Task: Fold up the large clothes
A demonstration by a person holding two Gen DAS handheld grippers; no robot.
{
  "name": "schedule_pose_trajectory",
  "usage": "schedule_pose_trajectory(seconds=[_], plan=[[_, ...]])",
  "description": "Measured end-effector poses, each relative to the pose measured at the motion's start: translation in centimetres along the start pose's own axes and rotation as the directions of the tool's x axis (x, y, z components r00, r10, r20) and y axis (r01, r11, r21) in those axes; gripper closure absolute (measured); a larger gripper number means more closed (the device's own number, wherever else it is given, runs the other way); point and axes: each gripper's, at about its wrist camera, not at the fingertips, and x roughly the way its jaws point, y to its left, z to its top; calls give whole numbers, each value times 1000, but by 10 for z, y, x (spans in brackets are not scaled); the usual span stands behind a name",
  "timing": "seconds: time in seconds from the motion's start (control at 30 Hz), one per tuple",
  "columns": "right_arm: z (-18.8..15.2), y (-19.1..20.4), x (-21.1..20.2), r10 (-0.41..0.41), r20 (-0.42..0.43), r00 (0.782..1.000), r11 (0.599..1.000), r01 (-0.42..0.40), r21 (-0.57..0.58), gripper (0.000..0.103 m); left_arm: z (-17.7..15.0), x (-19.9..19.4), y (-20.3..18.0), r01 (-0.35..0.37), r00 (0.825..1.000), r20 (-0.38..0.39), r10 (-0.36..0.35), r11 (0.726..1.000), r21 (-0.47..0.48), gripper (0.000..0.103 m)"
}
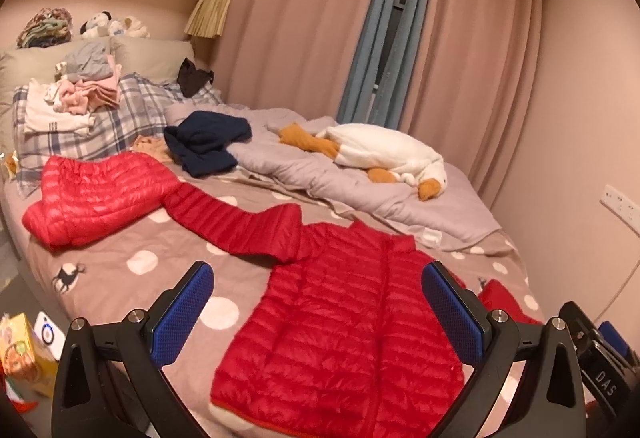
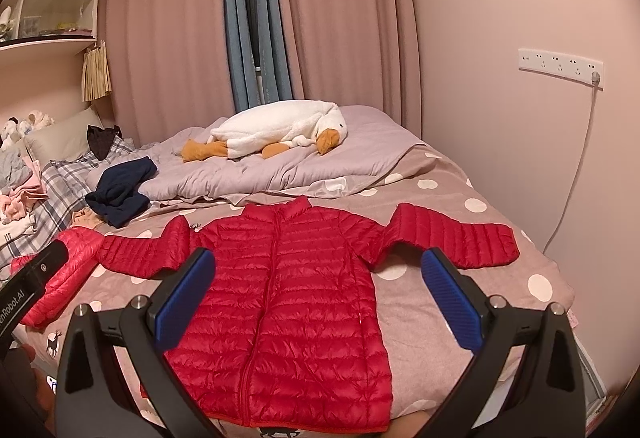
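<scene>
1. Left gripper (image 1: 318, 312): blue-padded fingers spread wide, holding nothing, hovering above the red down jacket (image 1: 344, 334).
2. Right gripper (image 2: 318, 300): fingers likewise wide apart, empty, over the same jacket (image 2: 288, 298).
3. Red down jacket: flat, zipped front up, sleeves outstretched on the polka-dot bedsheet (image 2: 452, 302).
4. Second red jacket (image 1: 92, 193): crumpled, touching one sleeve.
5. Plush goose (image 2: 280, 129): on the grey duvet (image 2: 248, 177).
6. Navy garment (image 1: 208, 141): heaped beside the duvet.

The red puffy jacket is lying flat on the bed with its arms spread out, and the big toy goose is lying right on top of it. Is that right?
Not quite. The red puffy jacket does lie flat on the bed with its sleeves spread out, but the toy goose is not on it. The right wrist view shows the goose farther back, resting on the grey quilt, apart from the jacket.
</scene>
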Motion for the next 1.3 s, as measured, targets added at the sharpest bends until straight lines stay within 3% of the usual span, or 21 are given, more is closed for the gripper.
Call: schedule_pose_trajectory(seconds=[0.43, 1.3], plan=[[-4, 6, 0, 35, -6, 999, 999, -35, -17, 0, -3, 2, 0, -6, 1000, -10, 6, 1000, 14, 0], [-6, 6, 4, 10, -30, 1000, 1000, -11, -21, 0, -6, 4, -2, -21, 1000, -22, 21, 999, 32, 0]])
